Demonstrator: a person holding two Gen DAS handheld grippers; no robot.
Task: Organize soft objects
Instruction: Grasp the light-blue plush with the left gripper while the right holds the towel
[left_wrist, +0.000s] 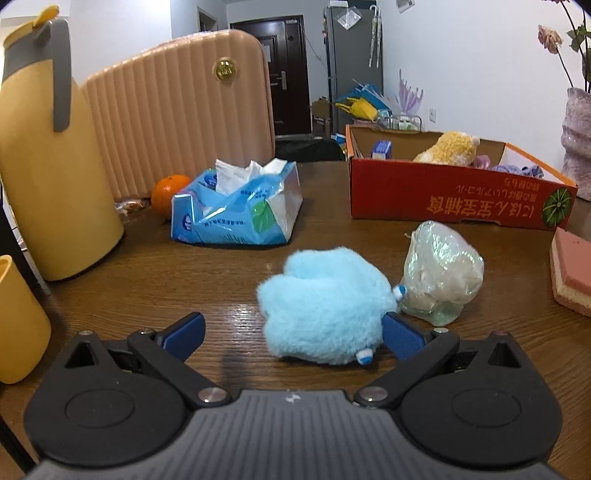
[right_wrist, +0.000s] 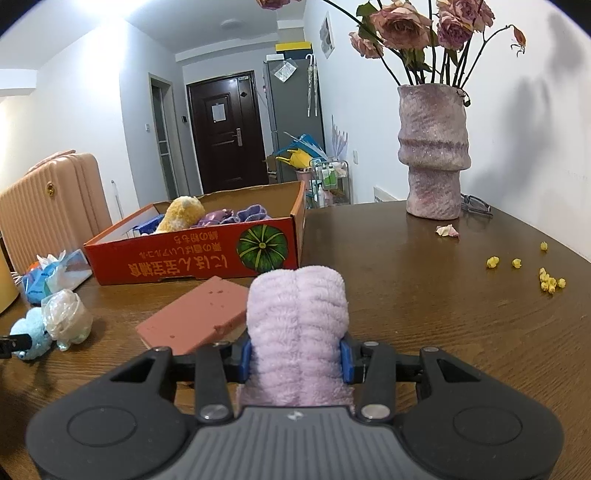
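A fluffy light-blue plush (left_wrist: 325, 306) lies on the brown table, between the wide-open fingers of my left gripper (left_wrist: 291, 338), nearer the right finger. A clear-wrapped soft toy (left_wrist: 441, 271) sits just right of it. My right gripper (right_wrist: 295, 356) is shut on a rolled lilac fleece cloth (right_wrist: 297, 325), held above the table. The red cardboard box (right_wrist: 192, 254) beyond holds a yellow plush (right_wrist: 183, 218) and purple cloths (right_wrist: 236, 216). The blue plush (right_wrist: 31, 330) and wrapped toy (right_wrist: 66, 319) also show at the left in the right wrist view.
A pink sponge block (right_wrist: 195, 317) lies before the box. An opened tissue pack (left_wrist: 236, 206), an orange (left_wrist: 170, 194), a yellow jug (left_wrist: 48, 155) and a yellow cup (left_wrist: 18, 321) stand left. A peach suitcase (left_wrist: 177, 122) is behind. A flower vase (right_wrist: 434, 155) stands far right.
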